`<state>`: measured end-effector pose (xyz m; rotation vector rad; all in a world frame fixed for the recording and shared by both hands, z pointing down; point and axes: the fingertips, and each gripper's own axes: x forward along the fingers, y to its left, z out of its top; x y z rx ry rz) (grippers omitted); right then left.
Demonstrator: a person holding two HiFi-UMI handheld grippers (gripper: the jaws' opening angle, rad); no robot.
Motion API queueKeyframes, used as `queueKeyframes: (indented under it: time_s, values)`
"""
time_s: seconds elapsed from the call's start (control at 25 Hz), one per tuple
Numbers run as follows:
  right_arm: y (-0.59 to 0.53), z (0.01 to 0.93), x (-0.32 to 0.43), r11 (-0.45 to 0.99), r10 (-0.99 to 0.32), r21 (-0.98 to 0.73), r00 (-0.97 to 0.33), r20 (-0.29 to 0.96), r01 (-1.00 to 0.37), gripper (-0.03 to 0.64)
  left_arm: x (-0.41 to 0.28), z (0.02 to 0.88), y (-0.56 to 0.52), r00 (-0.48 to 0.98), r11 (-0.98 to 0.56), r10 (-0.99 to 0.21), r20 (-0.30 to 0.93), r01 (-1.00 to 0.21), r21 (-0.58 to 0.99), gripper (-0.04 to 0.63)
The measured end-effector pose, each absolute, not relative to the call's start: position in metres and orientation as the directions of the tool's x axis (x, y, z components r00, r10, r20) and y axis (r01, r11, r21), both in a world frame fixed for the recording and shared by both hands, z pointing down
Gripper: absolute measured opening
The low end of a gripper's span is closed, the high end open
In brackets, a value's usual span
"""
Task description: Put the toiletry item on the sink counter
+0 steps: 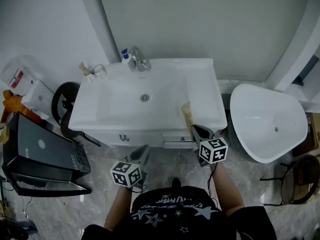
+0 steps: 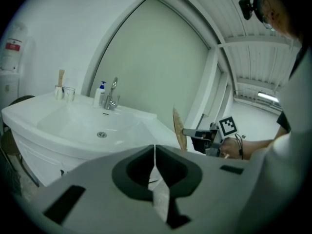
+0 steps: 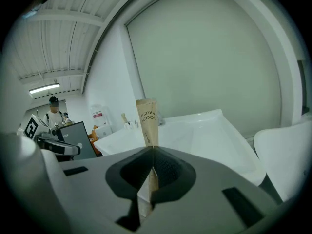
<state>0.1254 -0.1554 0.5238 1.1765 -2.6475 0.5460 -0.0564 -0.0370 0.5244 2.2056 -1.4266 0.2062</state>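
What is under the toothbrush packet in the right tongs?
The sink counter, at its right front rim, lies beneath the toothbrush packet. The right tongs grip its near end, covering that part; contact with the counter cannot be seen.

The pack (image 3: 147,123) is a slim tan card sleeve whose print seems to read "TOOTHBRUSH". Its lower end is clamped in the right gripper (image 3: 149,155). It leans over the right front part of the white sink counter (image 1: 204,91), and contact cannot be judged.

Sink (image 1: 202,86): 1
Faucet (image 1: 139,60): 1
Soap bottle (image 1: 125,57): 1
Toothbrush box (image 1: 187,115): 1
Toilet (image 1: 265,119): 1
Grippers: 2 (left gripper (image 1: 143,154), right gripper (image 1: 195,130))
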Motion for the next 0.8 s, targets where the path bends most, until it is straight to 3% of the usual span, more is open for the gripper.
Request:
queueKeyframes:
  time_s: [0.8]
  values:
    - [-0.234,0.542,0.151,0.542,-0.708,-0.257,-0.6,0.374,-0.8,0.018,-0.066,0.535,-0.113,0.439,-0.311,-0.809,0.391,-0.884,0.35,0.02]
